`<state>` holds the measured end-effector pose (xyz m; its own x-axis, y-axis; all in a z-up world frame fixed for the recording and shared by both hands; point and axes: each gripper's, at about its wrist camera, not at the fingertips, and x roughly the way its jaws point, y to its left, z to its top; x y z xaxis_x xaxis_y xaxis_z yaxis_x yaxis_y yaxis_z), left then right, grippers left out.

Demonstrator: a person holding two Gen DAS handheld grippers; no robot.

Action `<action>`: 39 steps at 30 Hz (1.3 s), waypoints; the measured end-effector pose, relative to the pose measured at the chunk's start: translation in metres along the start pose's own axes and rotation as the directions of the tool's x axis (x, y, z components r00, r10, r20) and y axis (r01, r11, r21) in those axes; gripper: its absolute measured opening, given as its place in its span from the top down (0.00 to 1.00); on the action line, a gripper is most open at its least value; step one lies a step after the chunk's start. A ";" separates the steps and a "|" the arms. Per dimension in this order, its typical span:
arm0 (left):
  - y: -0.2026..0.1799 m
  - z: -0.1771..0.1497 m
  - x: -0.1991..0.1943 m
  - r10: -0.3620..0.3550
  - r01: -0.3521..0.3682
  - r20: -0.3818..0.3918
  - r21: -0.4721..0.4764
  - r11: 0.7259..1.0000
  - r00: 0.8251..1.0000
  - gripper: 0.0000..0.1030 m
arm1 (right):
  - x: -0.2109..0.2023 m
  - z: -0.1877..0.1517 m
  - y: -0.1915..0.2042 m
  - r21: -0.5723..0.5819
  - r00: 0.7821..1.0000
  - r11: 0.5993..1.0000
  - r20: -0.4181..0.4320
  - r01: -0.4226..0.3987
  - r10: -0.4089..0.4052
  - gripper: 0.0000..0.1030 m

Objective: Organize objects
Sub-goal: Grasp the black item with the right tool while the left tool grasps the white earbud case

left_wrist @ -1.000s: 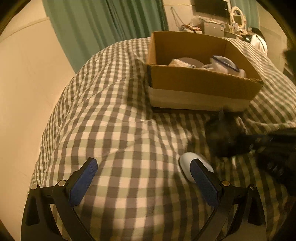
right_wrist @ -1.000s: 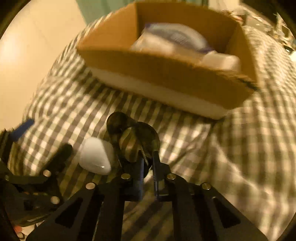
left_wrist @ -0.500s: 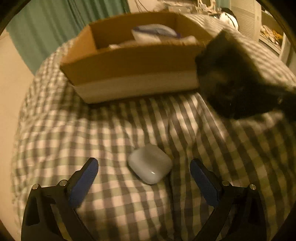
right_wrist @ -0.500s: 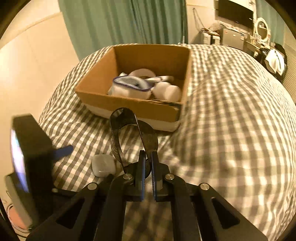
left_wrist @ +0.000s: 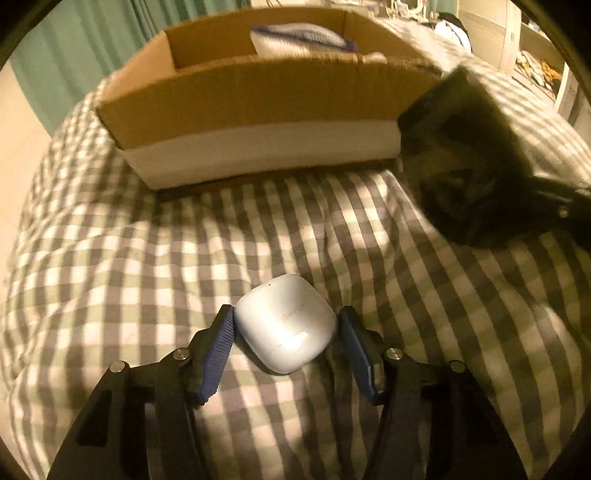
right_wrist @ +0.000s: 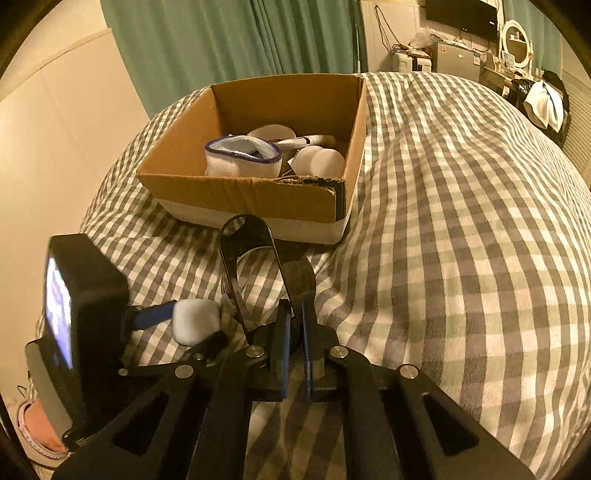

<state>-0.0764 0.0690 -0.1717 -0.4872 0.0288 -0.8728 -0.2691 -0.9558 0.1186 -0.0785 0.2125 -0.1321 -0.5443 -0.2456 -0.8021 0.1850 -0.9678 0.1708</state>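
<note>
Cardboard forms the open box sitting on the bed, its lower front band white. Inside it I see a white mesh pouch with purple trim, a white roll of tape, a pen-like tube and two round white lids or jars; I cannot tell which.

Beneath everything lies the green, grey and white checked bedspread. Green curtains hang behind the bed, a cream wall stands to one side, and a cluttered shelf with a round mirror fills the far corner.

My left gripper has its jaws partly closed, the blue pads touching both sides of a white earbud case that rests on the bedspread near the box. My right gripper has its jaws pinched nearly together on a pair of black tongs, whose looped end points toward the box front.
</note>
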 end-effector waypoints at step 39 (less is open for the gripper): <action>0.005 -0.016 -0.020 -0.018 0.020 0.042 -0.055 0.998 0.999 0.47 | -0.003 -0.012 0.018 -0.048 0.999 0.998 -0.007 0.031 -0.031 0.95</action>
<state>-0.0546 0.0595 -0.1609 -0.5167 0.0580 -0.8542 -0.2327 -0.9697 0.0749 -0.0638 0.1966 -0.1335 -0.5445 -0.2147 -0.8108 0.2074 -0.9711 0.1178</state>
